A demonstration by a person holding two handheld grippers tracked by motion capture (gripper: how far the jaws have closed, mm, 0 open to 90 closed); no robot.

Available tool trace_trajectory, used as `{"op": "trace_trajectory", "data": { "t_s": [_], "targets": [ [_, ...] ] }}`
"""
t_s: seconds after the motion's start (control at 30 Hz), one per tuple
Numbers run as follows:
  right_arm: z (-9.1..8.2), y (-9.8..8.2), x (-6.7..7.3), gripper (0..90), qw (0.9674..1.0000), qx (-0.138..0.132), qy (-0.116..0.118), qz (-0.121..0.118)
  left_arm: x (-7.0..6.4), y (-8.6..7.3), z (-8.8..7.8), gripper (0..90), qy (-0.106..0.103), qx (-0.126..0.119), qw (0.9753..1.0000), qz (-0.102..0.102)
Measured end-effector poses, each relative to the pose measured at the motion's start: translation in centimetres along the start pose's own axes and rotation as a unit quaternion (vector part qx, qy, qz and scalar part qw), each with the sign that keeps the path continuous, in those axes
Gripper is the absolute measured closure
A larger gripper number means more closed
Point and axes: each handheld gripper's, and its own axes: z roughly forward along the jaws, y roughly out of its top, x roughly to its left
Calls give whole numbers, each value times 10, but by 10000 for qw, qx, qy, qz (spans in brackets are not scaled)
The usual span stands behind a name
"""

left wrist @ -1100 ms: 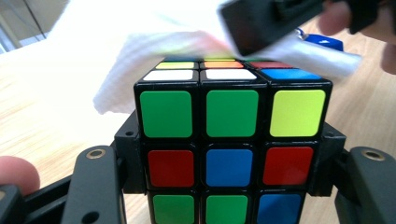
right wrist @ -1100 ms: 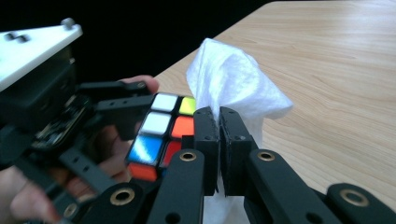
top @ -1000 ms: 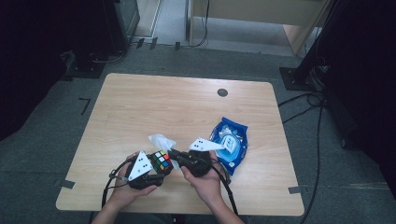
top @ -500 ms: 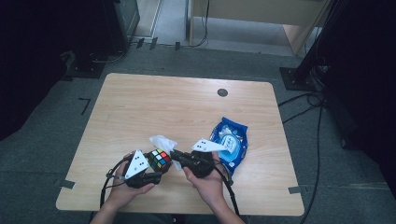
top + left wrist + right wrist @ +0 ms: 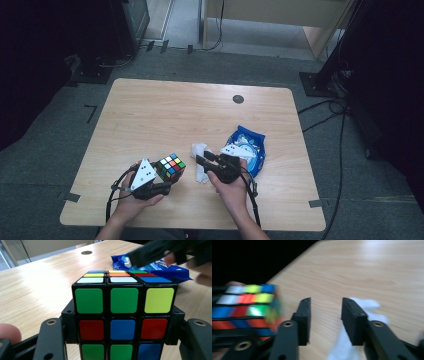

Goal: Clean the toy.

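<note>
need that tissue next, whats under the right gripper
The crumpled white tissue lies on the table under the right gripper, whose jaws, just opened, hold nothing. The part beneath the gripper's body is covered.

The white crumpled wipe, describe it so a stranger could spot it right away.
On the wooden table, look near the front edge, between the puzzle cube and the blue packet. The white crumpled wipe lies there: soft, plain white, the only uncoloured thing.

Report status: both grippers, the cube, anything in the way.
Left gripper shut on puzzle cube. Right gripper open, jaws just opening, nothing between. White cloth beside it; blue packet behind.
</note>
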Motion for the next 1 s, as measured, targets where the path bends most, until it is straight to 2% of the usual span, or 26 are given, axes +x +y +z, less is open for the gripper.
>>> {"op": "trace_trajectory", "data": {
  "t_s": [0.03, 0.07, 0.1, 0.13, 0.2, 0.27, 0.3, 0.33, 0.37, 0.47, 0.6, 0.63, 0.67, 0.7, 0.77, 0.83, 0.87, 0.9, 0.93, 0.97, 1.0],
  "targets": [
    [-2, 3, 13, 450, 9991, -118, 389, 117, 0, 0, 1, 340, 21, 21, 10000, -7],
    [-2, 3, 13, 450, 9991, -118, 389, 117, 0, 0, 1, 340, 21, 21, 10000, -7],
    [-1, 5, 28, 349, 9977, -95, 637, 203, -1, 0, 2, 340, 45, 36, 10000, 14],
    [-1, 5, 28, 349, 9977, -95, 637, 203, -1, 0, 2, 340, 45, 36, 10000, 14],
    [4, 4, 40, 287, 9971, 18, 740, 172, -4, 0, 3, 340, 77, 68, 9999, 74],
    [9, 2, 49, 244, 9976, 146, 662, 105, -8, 0, 4, 340, 59, 48, 9999, 118],
    [14, 0, 54, 213, 9986, 299, 430, 46, -9, 0, 5, 341, 58, 60, 9998, 152],
    [14, 0, 54, 213, 9986, 299, 430, 46, -11, 1, 5, 341, 55, 59, 9998, 191],
    [17, -2, 54, 220, 9985, 368, 400, 105, -13, 1, 6, 340, 36, 56, 9997, 236],
    [21, -5, 55, 335, 9969, 541, 539, 188, -16, 0, 8, 340, 44, 80, 9995, 299],
    [21, -7, 61, 345, 9980, 569, 243, -96, -16, -1, 9, 340, 20, 79, 9996, 275],
    [21, -8, 66, 345, 9979, 548, 84, -340, -16, -1, 9, 340, 3, 69, 9996, 260],
    [21, -8, 66, 345, 9979, 548, 84, -340, -16, -1, 9, 340, 6, 45, 9996, 263],
    [20, -8, 69, 342, 9974, 526, 49, -493, -16, -1, 9, 340, 18, 28, 9996, 282],
    [20, -7, 68, 337, 9974, 504, 104, -501, -13, 1, 7, 340, -43, -7, 9999, 158],
    [15, -3, 63, 336, 9980, 310, 368, -411, -7, 0, 5, 340, 6, -2, 10000, 11],
    [13, -1, 60, 328, 9981, 209, 470, -336, -1, 0, 4, 341, 56, 5, 9999, -91],
    [9, 1, 55, 314, 9979, 45, 622, -161, 3, -1, 2, 341, 105, 9, 9998, -162],
    [3, 1, 43, 311, 9971, -186, 736, 44, 14, -1, -4, 341, 178, -29, 9992, -352],
    [3, 1, 43, 311, 9971, -186, 736, 44, 14, -1, -4, 341, 178, -29, 9992, -352],
    [2, 0, 39, 318, 9969, -236, 739, 131, 21, -1, -8, 341, 203, -115, 9985, -489]
  ]
}}
